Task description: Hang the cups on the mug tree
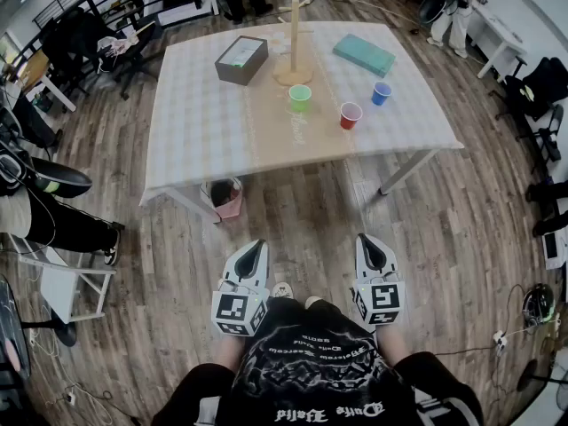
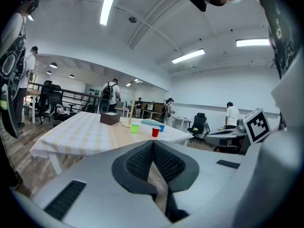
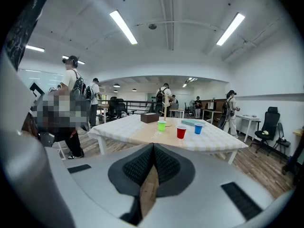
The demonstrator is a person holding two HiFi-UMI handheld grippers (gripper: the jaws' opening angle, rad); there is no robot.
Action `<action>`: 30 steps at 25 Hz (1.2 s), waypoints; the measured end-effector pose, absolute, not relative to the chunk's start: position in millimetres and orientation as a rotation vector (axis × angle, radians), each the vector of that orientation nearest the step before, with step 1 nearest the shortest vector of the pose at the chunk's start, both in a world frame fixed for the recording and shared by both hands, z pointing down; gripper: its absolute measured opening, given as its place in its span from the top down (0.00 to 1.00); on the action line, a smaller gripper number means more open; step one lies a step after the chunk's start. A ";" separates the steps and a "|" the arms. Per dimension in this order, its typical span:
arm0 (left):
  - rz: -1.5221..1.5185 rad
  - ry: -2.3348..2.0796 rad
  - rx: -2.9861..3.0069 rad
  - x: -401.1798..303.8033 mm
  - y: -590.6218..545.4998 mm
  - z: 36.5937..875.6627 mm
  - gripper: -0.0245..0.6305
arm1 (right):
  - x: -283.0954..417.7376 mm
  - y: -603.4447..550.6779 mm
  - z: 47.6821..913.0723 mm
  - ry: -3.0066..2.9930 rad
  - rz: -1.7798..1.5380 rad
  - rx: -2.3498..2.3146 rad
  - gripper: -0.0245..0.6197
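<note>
Head view: floor (image 1: 306,216) separates table edge (image 1: 293,161) from left tool (image 1: 253,249), right tool (image 1: 368,242).

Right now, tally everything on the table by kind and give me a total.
Cups: 3 (green cup, red cup, blue cup)
Mug tree: 1
Dark box: 1
Flat teal item: 1
Total: 6

The location is an open-plan office. Indicators: swivel chairs (image 3: 270,123), white desks (image 3: 249,118) and rows of ceiling strip lights (image 3: 123,26).
</note>
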State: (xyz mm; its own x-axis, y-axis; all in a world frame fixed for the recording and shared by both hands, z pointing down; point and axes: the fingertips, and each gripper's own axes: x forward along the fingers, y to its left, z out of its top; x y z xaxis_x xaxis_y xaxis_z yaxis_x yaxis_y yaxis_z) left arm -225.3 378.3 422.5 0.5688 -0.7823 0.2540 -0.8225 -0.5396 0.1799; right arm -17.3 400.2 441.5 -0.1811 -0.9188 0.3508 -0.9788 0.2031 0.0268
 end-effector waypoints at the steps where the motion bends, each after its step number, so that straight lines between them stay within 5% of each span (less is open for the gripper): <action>1: 0.212 -1.310 2.541 -221.1 383.2 421.6 0.93 | -16.2 403.8 440.0 -2.191 0.283 1.793 0.95; 30: 0.238 -1.169 2.629 -225.5 380.5 438.0 0.93 | -40.2 400.1 442.6 -2.240 0.291 1.844 0.95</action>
State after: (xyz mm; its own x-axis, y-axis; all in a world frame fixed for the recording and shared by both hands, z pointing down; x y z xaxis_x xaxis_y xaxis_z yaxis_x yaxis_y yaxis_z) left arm -225.5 380.5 438.0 0.6640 -0.7048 0.2497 -0.7463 -0.6451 0.1641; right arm -40.2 400.1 442.6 -0.1851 -0.9369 0.2966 -0.9816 0.1908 -0.0100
